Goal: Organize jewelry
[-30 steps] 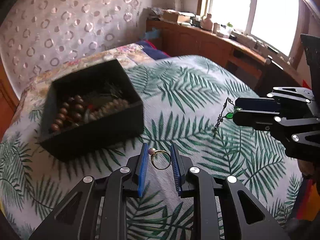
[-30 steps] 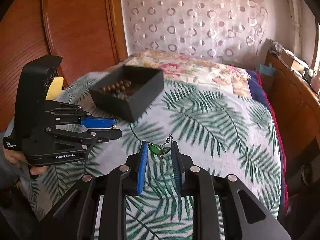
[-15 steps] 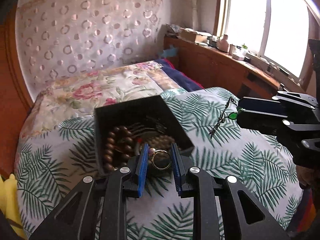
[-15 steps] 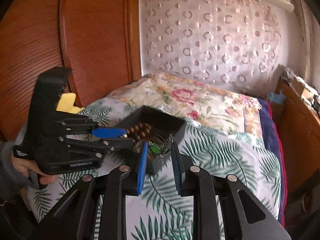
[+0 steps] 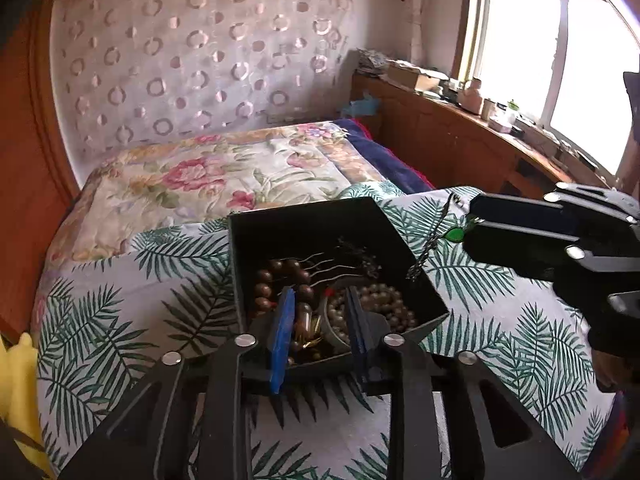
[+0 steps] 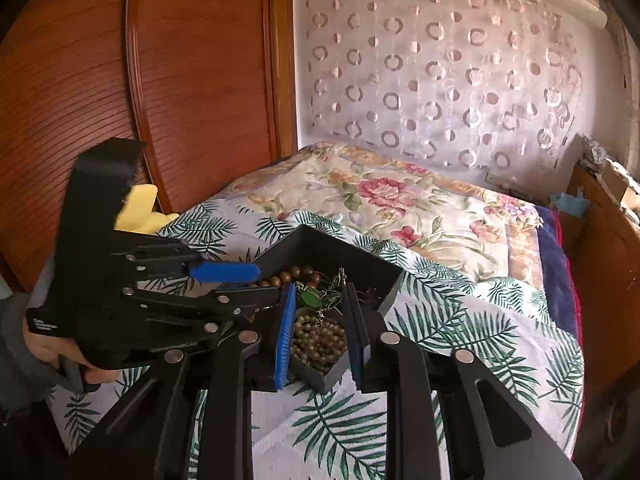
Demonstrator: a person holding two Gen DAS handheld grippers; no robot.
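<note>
Left gripper (image 5: 319,322) sits over the near edge of the black box (image 5: 308,220), its blue pads (image 5: 282,334) spread apart with nothing between them; beneath the gap lie gold pieces (image 5: 310,344), too small to identify.

Box stands on the palm-leaf bedspread (image 5: 120,300), open top. Contents, left to right: brown wooden beads (image 5: 280,276), thin silver wires (image 5: 320,268), a heap of pearl-coloured beads (image 5: 384,304).

Right gripper (image 6: 320,304) hovers over the box from the opposite corner, fingers drawn in on a green-stone pendant (image 6: 310,298) on a fine chain (image 6: 340,276). From the left wrist view the stone (image 5: 454,234) hangs at the fingertips and the chain dangles down to the box's right rim; contact with the rim cannot be determined.

Far right: a wooden sideboard (image 5: 460,148) under the window (image 5: 560,48).
</note>
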